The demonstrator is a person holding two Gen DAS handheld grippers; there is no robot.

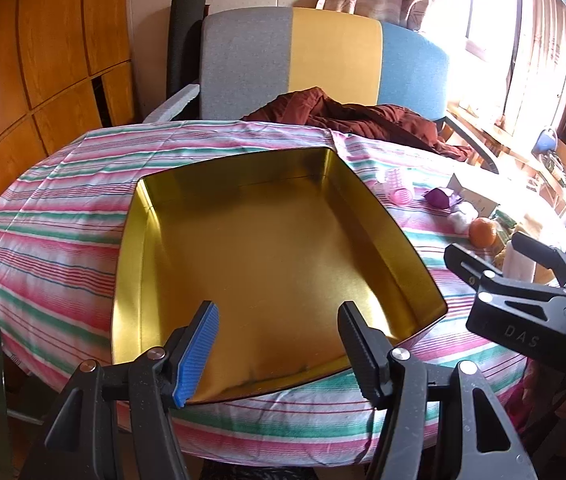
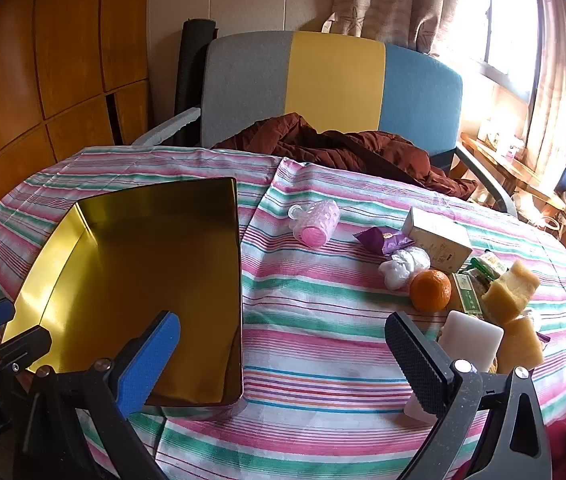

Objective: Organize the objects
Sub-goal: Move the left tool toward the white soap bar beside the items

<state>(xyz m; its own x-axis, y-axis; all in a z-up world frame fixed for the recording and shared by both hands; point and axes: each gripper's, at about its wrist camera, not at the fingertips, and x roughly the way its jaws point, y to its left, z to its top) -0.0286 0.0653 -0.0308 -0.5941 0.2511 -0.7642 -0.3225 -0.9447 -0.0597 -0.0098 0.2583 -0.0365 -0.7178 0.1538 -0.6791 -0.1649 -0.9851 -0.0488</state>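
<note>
An empty gold tin (image 1: pixel 267 256) lies on the striped tablecloth; it also shows at the left of the right wrist view (image 2: pixel 131 276). My left gripper (image 1: pixel 277 340) is open and empty over the tin's near edge. My right gripper (image 2: pixel 283 356) is open and empty above the cloth right of the tin; it shows from the side in the left wrist view (image 1: pixel 515 256). Loose items lie at the right: a pink cup (image 2: pixel 317 224) on its side, a purple wrapper (image 2: pixel 383 240), a white plastic bundle (image 2: pixel 403 266), an orange (image 2: pixel 430 290), a white bar (image 2: pixel 471 340) and yellow blocks (image 2: pixel 513 290).
A cream box (image 2: pixel 437 240) and green packets (image 2: pixel 479 276) lie among the items. A dark red garment (image 2: pixel 343 148) hangs over the table's far edge before a grey, yellow and blue chair (image 2: pixel 331 84). Wooden panelling (image 2: pixel 43 60) stands left; a window right.
</note>
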